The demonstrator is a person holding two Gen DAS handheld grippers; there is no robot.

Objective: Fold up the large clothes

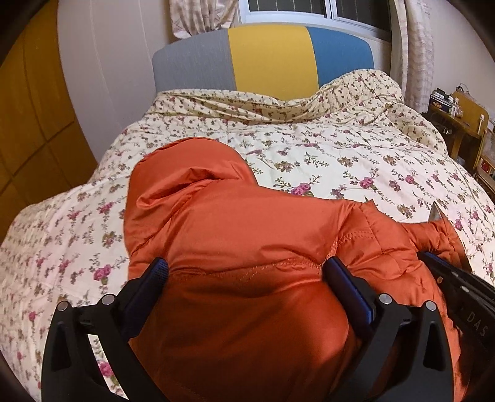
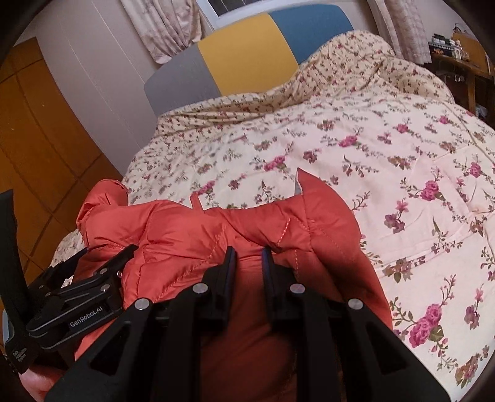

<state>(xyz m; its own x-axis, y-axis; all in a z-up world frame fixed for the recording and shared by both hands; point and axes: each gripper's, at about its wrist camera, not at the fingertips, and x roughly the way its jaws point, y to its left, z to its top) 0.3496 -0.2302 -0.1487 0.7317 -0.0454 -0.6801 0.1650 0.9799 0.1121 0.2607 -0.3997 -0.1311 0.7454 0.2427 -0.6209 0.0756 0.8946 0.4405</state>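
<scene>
One orange puffy jacket [image 1: 235, 235] lies on the bed, bunched up at the near edge. Two grippers work on it.

In the left wrist view, the left gripper [image 1: 246, 272] sits at 6 o'clock. Its two fingers [image 1: 156, 273] are spread wide, and a big hump of the jacket fills the gap between them. The cloth touches both fingers, but I cannot tell if they squeeze it. The jacket's hood [image 1: 188, 164] points away at 11 o'clock. The other gripper shows at 4 o'clock, at the jacket's far end.

In the right wrist view, the right gripper [image 2: 249, 252] is at 6 o'clock. Its two fingers [image 2: 229, 263] are pulled close and pinch a fold of the jacket [image 2: 191, 228]. The left gripper [image 2: 92, 278] shows at 8 o'clock, and part of a hand [image 2: 34, 383] holding it peeks out at 7 o'clock.

Under the jacket is one cream quilt [image 1: 324, 148] with pink flowers, covering the whole bed. Past it, at 12 o'clock, stands one headboard [image 1: 266, 58] with three stripes: grey, yellow and blue. Behind that is one window [image 1: 309, 12] with two curtains [image 1: 201, 15]. A wooden wardrobe [image 1: 34, 123] stands at 9 o'clock, and one cluttered wooden desk [image 1: 458, 123] at 2 o'clock.
</scene>
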